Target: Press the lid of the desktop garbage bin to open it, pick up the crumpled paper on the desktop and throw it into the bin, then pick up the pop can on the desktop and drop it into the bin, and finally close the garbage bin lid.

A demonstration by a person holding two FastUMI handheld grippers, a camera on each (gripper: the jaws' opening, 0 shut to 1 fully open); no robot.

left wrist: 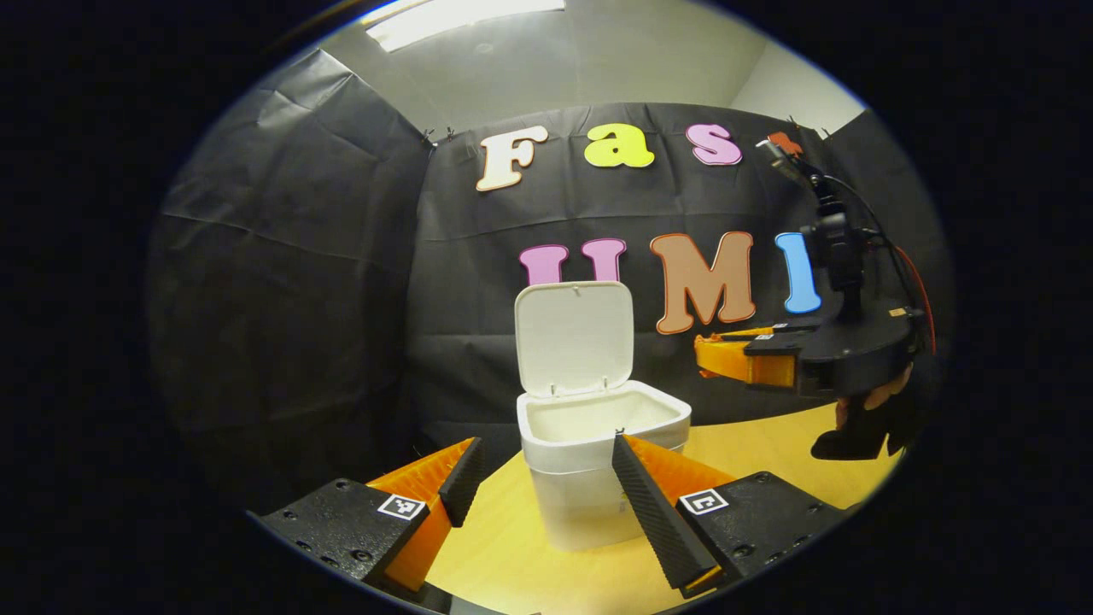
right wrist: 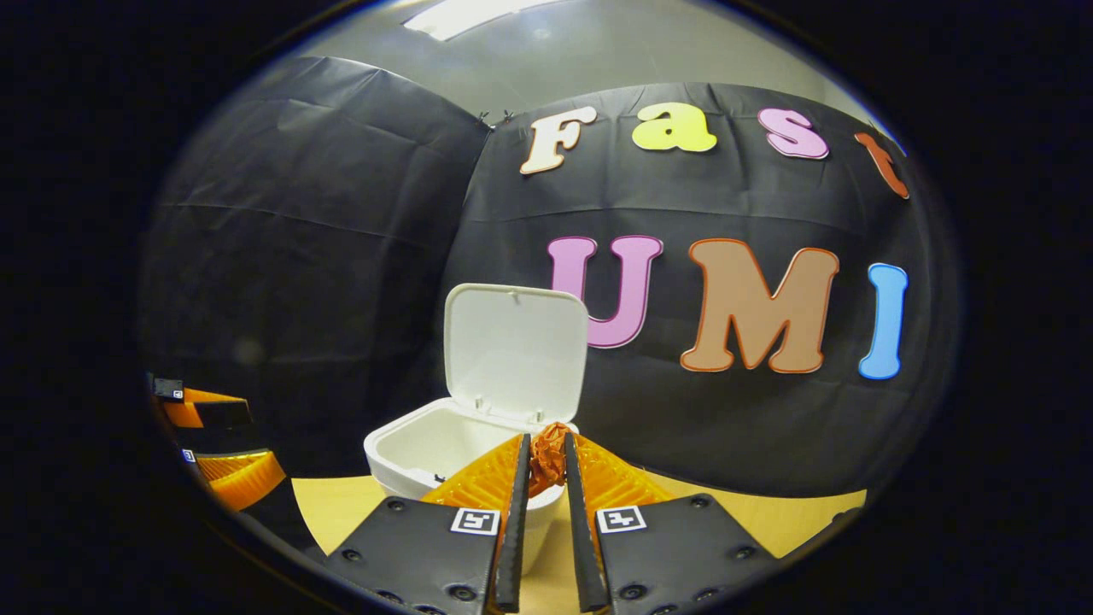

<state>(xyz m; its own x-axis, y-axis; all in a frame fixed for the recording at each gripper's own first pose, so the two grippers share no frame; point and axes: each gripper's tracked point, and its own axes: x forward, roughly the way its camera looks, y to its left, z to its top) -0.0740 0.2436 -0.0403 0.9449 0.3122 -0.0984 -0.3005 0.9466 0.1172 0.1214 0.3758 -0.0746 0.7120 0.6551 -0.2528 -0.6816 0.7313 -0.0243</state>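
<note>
The white desktop bin [left wrist: 589, 504] stands on the table with its lid [left wrist: 574, 337] swung upright and open; I cannot see to its bottom. My left gripper [left wrist: 545, 444] is open just in front of the bin, with nothing between its fingers. To the right of the bin and higher than its rim, my right gripper [left wrist: 709, 354] points toward it, held by a hand [left wrist: 871, 401]. In the right gripper view, my right gripper [right wrist: 546, 440] is shut on orange crumpled paper [right wrist: 548, 465], close to the right rim of the bin [right wrist: 410, 448], below the lid [right wrist: 512, 350].
The yellow wooden table [left wrist: 768, 444] runs back to the black cloth wall behind the bin. Bare tabletop [right wrist: 768, 512] lies right of the bin. The left gripper [right wrist: 213, 444] sits low at the left edge of the right gripper view.
</note>
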